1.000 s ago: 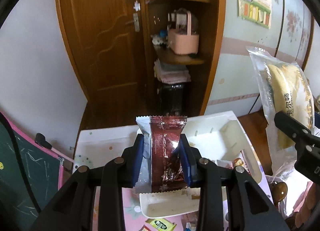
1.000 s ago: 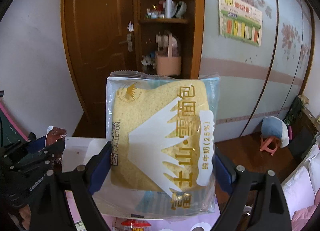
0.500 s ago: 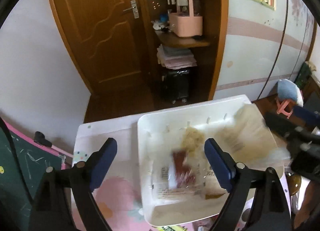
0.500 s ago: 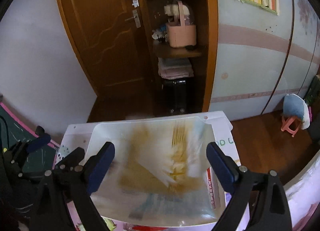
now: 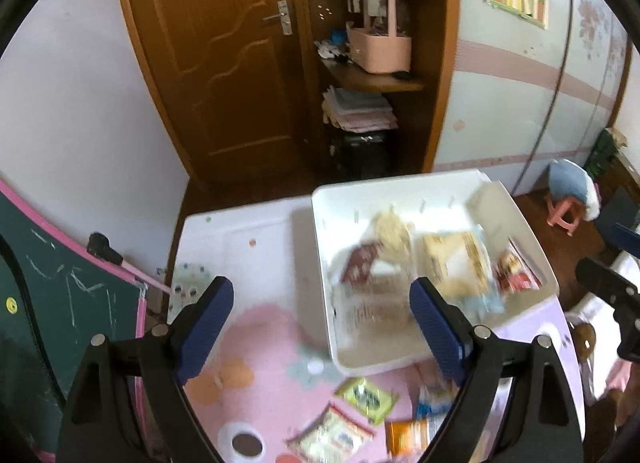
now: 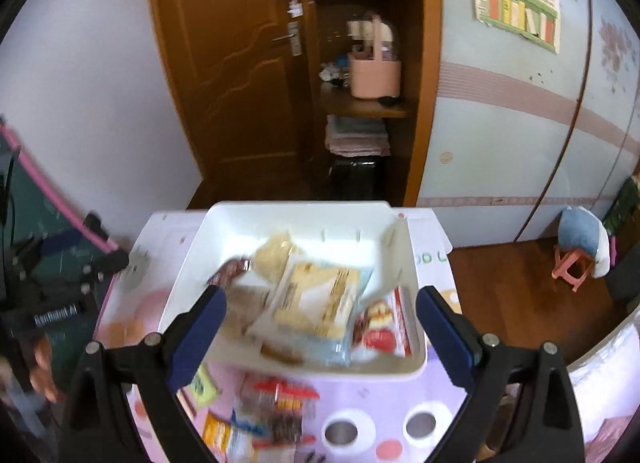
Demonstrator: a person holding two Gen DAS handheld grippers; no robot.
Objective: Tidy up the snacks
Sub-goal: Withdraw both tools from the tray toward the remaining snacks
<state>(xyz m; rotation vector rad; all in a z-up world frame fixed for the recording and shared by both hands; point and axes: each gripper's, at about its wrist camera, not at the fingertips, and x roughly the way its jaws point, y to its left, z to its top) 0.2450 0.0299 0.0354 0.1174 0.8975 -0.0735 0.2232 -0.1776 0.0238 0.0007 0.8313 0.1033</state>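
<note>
- Left gripper (image 5: 320,319) is hanging wide open over the table (image 5: 248,247), nothing between its jaws.
- Right gripper (image 6: 320,323) is still spreading its jaws, empty too, over the bin's near edge.
- Bread pack (image 6: 316,299) and brown wrapper (image 5: 358,267) are lying in the white bin (image 6: 224,231).
- More snacks (image 5: 366,399) are sitting along the table's near edge.

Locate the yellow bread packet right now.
In the white bin, mid-frame in the right wrist view: the bread packet lies on other snacks, the red-printed packet on its right, the brown wrapper on its left.
</note>
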